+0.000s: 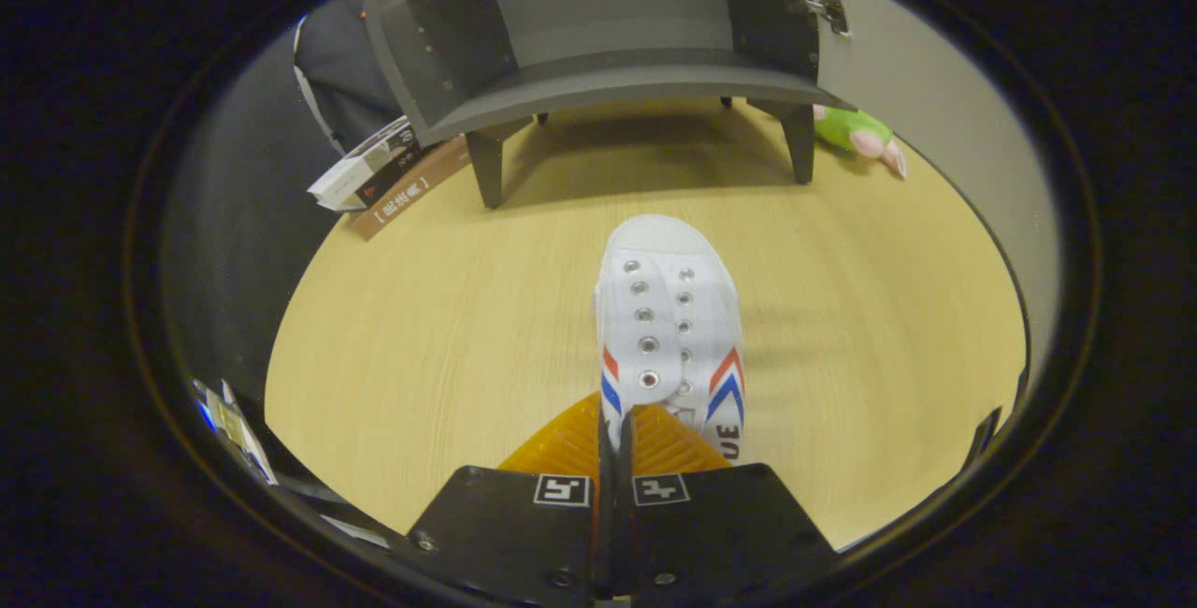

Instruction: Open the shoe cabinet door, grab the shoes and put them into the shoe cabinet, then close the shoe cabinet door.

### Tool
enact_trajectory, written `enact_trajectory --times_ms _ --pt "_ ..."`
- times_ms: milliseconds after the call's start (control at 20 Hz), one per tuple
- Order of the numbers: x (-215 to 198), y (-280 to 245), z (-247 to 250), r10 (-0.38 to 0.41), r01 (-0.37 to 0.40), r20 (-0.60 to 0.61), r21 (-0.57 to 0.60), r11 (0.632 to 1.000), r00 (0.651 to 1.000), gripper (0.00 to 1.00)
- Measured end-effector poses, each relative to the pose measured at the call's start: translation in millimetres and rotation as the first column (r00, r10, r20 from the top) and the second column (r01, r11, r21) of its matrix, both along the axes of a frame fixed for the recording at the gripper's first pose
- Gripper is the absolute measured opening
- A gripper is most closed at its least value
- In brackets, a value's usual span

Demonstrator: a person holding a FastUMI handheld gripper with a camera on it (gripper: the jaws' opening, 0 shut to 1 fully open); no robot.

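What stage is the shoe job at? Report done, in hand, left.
Done: the shoe cabinet stands open, its door swung aside. In hand: the claw is closed on the heel end of the white shoe, toe pointing at the cabinet across the wooden table. Left: carry the shoe onto the shelf, release it, then shut the door.

The shoe (669,327) is showing white, with red and blue chevron stripes on its sides (silver eyelets too). The shoe cabinet (608,37) is looking grey, the worktop (421,337) pale wood-grained yellow, the plush toy (856,133) green and pink.
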State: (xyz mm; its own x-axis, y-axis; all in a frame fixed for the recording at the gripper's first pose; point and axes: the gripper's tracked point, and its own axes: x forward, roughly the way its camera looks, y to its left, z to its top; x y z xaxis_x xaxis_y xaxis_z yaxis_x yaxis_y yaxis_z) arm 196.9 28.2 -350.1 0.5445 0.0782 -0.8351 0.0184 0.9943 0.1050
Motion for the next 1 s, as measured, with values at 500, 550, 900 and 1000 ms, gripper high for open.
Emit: enact_trajectory --times_ms 500,550,900,1000 --pt "-26 -13 113 0.061 -0.066 0.082 0.065 0.996 0.995 0.04" --pt "-26 -11 130 0.068 -0.075 0.100 0.062 0.995 0.993 0.04" --pt "2 7 256 0.117 -0.134 0.251 0.050 0.990 0.961 0.04" --pt "24 14 295 0.128 -0.145 0.322 0.032 0.989 0.938 0.04"
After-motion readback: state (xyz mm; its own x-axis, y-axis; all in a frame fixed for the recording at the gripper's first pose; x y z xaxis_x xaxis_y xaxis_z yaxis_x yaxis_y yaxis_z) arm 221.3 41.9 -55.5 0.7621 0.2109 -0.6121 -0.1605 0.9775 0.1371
